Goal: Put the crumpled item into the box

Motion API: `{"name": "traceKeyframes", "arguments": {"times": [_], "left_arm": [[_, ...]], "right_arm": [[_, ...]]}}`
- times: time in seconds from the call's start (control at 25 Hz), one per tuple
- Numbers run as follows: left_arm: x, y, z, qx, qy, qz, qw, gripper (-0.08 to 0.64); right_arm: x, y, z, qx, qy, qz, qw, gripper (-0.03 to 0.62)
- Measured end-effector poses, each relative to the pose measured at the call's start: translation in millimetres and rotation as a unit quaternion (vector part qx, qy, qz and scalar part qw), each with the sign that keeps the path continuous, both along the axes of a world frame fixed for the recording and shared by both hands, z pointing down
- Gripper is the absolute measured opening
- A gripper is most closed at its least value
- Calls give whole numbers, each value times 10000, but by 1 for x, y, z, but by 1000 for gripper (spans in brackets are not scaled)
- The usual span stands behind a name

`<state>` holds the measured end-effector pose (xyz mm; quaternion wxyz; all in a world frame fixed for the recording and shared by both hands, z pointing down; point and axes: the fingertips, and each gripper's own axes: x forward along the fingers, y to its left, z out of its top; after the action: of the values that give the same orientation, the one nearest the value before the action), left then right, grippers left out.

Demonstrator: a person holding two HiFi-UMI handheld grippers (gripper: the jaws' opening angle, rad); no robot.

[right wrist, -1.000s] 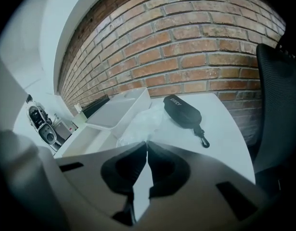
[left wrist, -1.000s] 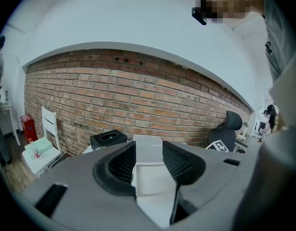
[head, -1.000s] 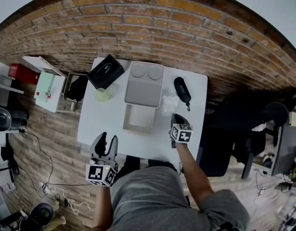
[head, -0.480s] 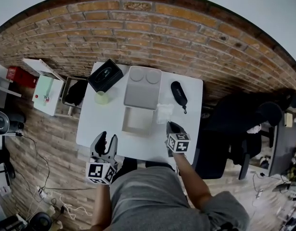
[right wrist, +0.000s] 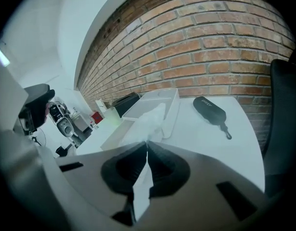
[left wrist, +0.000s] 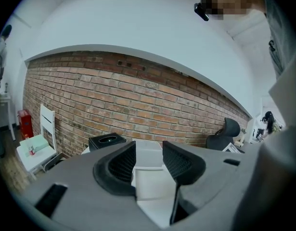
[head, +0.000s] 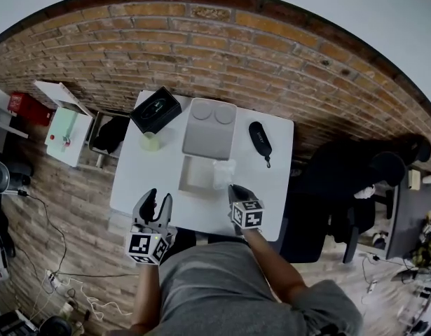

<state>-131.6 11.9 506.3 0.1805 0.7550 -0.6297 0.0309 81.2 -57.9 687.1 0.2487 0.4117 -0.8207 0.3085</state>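
Pinching the crumpled item (head: 223, 173) (right wrist: 148, 121) in closed jaws, the right gripper (head: 233, 188) (right wrist: 147, 147) holds it just past its tips, at the box's (head: 182, 180) right rim. The left gripper (head: 154, 201) (left wrist: 148, 160) gapes empty at the desk's (head: 271, 187) near edge.

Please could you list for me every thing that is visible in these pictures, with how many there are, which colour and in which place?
table: 1, white, against the brick wall
box: 1, pale grey, open, middle of the table
lid: 1, pale grey, behind the box, toward the wall
crumpled item: 1, clear whitish, at the box's right edge
case: 1, black, right side of the table
small box: 1, black, far left corner of the table
cup: 1, pale green, beside the small box
office chair: 1, black, right of the table
left claw: 1, grey, open and empty, near left edge of the table
right claw: 1, grey, shut on the crumpled item
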Motion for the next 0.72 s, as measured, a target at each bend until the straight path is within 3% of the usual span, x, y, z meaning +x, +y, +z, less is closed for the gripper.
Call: {"name": "traceKeyframes", "arguments": {"times": [0.24, 0.72], "left_arm": [[-10, 4, -1, 39, 48, -56, 10000, 161], [-26, 14, 1, 43, 139, -179, 9997, 163]], "right_arm": [[-23, 7, -1, -256, -216, -118, 9994, 11], [-44, 15, 31, -884, 29, -301, 9956, 12]]}}
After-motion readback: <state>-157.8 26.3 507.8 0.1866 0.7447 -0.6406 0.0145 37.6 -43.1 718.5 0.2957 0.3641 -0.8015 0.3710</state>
